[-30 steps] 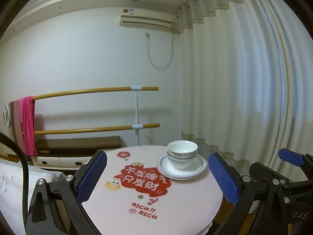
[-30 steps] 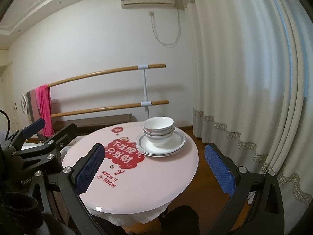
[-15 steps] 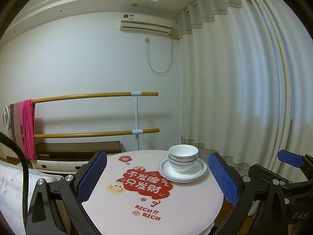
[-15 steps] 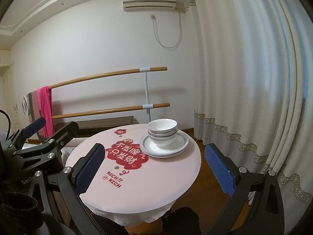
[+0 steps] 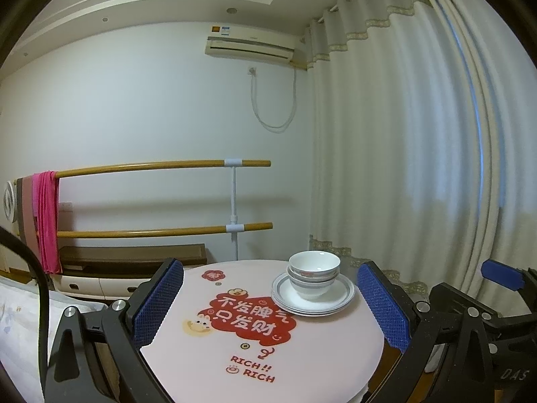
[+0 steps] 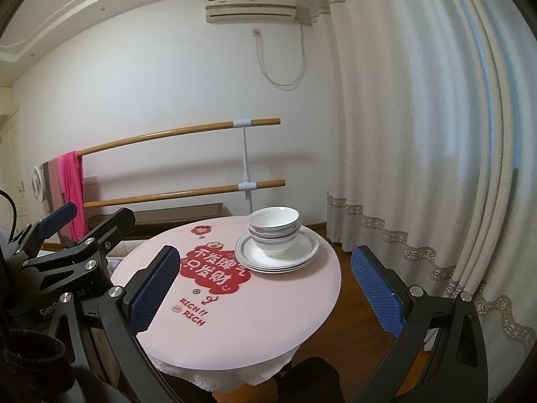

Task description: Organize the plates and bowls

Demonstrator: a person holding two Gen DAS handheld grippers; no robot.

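While both grippers hover short of the round pink counter (image 5: 302, 362), the crockery sits at its far right edge: a stack of white bowls (image 5: 313, 277) nested upright on a stack of white plates (image 5: 332, 302). The plates carry a grey band round the rim, and the bowls show grey banding too, with a reddish pattern just under the lip of the top one. Count them up: three bowls by the rims, and about three plates, though the plate edges are too thin to count for certain. In the right wrist view the bowls (image 6: 273, 230) stand slightly left of centre on the plates (image 6: 295, 252).

The left gripper (image 5: 268, 305) is spread wide, blue pads well apart, nothing between them. The right gripper (image 6: 265, 288) is equally wide open and carries nothing. A red cartoon sticker (image 5: 248, 319) reading "RICH!! RICH" covers the counter's middle, just left of the plates.
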